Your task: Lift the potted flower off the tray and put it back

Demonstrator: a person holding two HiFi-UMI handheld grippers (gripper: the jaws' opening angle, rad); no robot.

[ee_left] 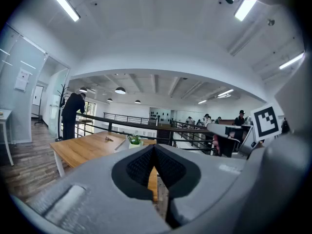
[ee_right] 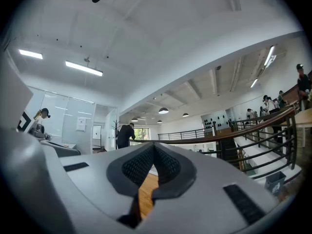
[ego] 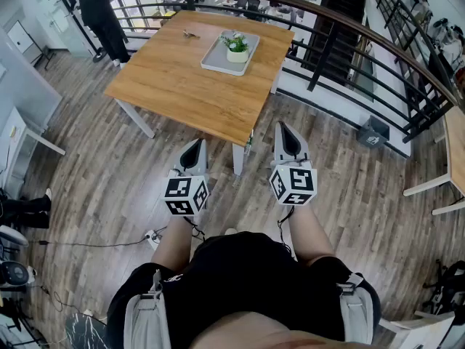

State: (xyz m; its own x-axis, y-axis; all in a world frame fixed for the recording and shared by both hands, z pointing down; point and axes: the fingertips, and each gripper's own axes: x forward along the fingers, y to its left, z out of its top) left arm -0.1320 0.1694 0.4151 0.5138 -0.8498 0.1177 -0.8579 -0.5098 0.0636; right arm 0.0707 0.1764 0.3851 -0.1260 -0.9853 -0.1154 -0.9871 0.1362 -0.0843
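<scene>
A small potted flower (ego: 237, 47) in a white pot stands on a grey tray (ego: 218, 59) near the far side of a wooden table (ego: 185, 86). In the left gripper view the potted flower (ee_left: 134, 141) shows small, just above the jaws. Both grippers hang well short of the table, above the wood floor, held side by side. My left gripper (ego: 195, 148) is shut with nothing in it. My right gripper (ego: 288, 132) is shut and empty too. Each points roughly level toward the table.
A curved black railing (ego: 341, 57) runs behind and right of the table, with stairs beyond. A person in black (ego: 98, 9) stands at the far left by the railing. A small object (ego: 190, 33) lies on the table left of the tray. A cable and plug (ego: 151, 235) lie on the floor.
</scene>
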